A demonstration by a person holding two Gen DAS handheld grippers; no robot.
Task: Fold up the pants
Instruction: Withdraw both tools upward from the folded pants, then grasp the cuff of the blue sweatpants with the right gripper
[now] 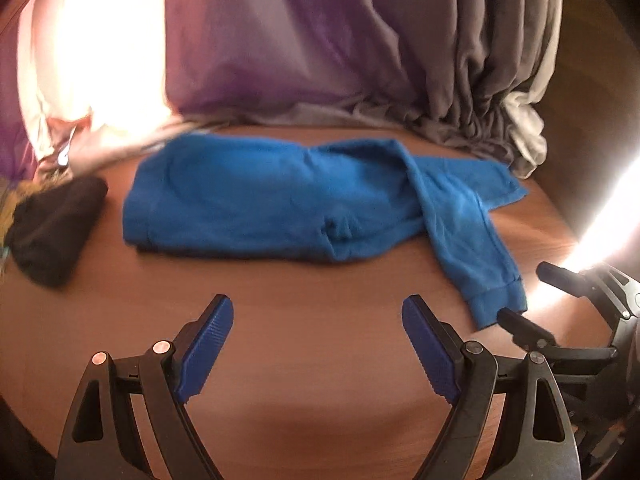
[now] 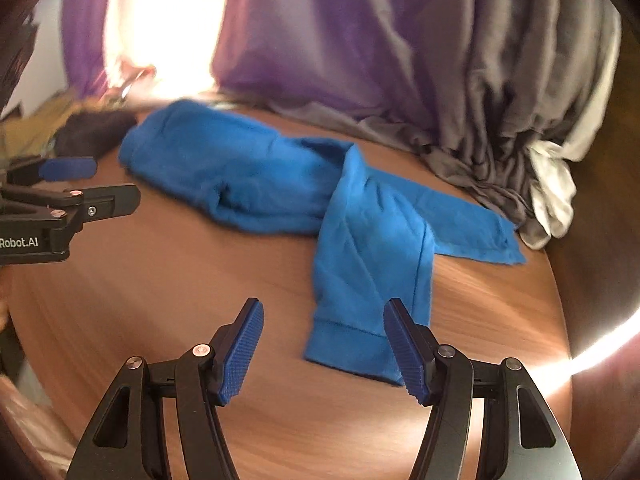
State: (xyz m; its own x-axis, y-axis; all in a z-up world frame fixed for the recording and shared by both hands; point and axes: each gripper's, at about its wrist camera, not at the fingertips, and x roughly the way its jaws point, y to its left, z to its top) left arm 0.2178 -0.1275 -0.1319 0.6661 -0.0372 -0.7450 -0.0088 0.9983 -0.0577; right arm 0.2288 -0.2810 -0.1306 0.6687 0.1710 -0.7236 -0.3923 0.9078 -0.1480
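Blue pants lie on a brown wooden table, folded body at the left and two legs crossing toward the right. One cuffed leg end reaches toward the front. My right gripper is open just above this cuff, which shows between its blue pads, untouched. In the left wrist view the right gripper hovers by the same cuff. My left gripper stands open over bare table in front of the pants' body, holding nothing. It shows at the left edge of the right wrist view.
A dark bundled garment lies at the table's left, beside mixed clothes. Purple and grey curtains hang behind the table, with a white cloth bunched at the back right. The table's rounded edge runs close on the right.
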